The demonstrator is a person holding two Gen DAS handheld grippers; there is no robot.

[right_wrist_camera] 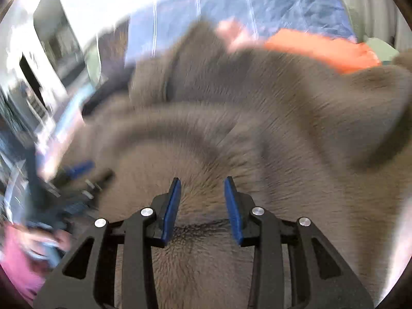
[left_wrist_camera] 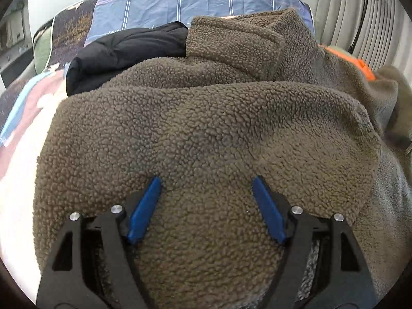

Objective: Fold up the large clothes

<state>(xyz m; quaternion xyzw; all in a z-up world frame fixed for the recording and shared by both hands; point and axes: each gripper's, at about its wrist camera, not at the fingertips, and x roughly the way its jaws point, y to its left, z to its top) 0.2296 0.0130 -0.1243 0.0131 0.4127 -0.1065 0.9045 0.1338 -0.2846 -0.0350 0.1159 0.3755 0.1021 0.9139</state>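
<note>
A large brown-grey fleece jacket (left_wrist_camera: 206, 128) lies bunched on the bed and fills most of the left wrist view. My left gripper (left_wrist_camera: 206, 182) is open, its blue fingers spread wide just over the fleece near its front edge, holding nothing. In the blurred right wrist view the same fleece (right_wrist_camera: 257, 128) fills the frame. My right gripper (right_wrist_camera: 202, 184) has its blue fingers partly closed with a fold of fleece bunched between them. The left gripper shows as a blur at the left of the right wrist view (right_wrist_camera: 79, 172).
A black padded garment (left_wrist_camera: 123, 54) lies behind the fleece on the left. An orange garment (left_wrist_camera: 360, 64) lies at the back right, also in the right wrist view (right_wrist_camera: 322, 49). A blue checked bedsheet (left_wrist_camera: 193, 0) covers the bed. Pleated curtains (left_wrist_camera: 360, 5) hang at right.
</note>
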